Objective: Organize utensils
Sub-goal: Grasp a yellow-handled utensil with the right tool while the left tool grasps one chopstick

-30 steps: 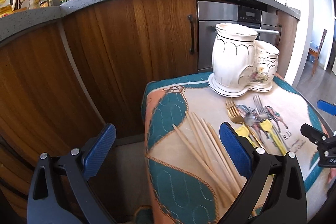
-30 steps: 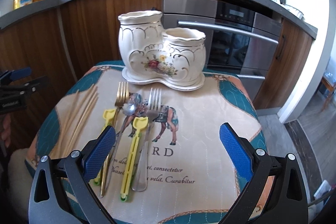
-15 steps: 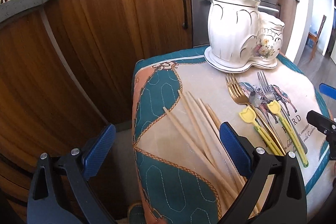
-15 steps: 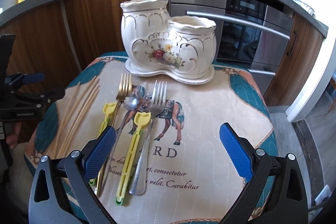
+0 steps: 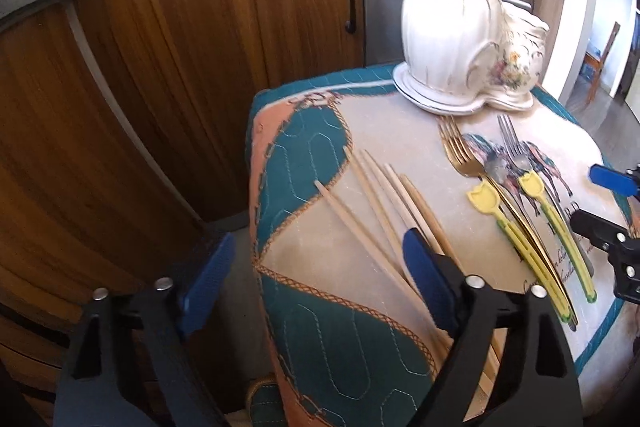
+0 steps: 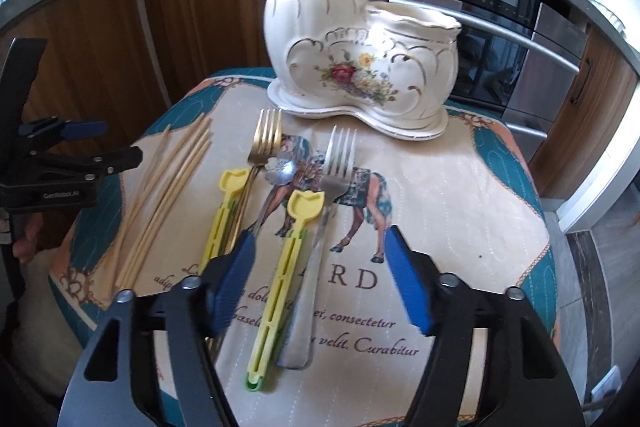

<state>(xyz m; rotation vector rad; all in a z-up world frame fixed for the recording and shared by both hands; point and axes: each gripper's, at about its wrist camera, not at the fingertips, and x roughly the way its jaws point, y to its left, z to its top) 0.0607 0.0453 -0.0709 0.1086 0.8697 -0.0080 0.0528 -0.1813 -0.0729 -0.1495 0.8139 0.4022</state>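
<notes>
The right gripper (image 6: pixel 318 283) has just been closing its jaws, but the blue pads are still apart and press nothing; a yellow clip (image 6: pixel 286 267) and the silver fork (image 6: pixel 320 227) lie between them on the cloth (image 6: pixel 460 211). The left gripper (image 5: pixel 316 287) has also been closing, its pads gripping nothing, above the cloth's left edge beside the chopsticks (image 5: pixel 372 211). The white ceramic holder (image 6: pixel 356 55), with 2 compartments, stands at the far edge.
</notes>
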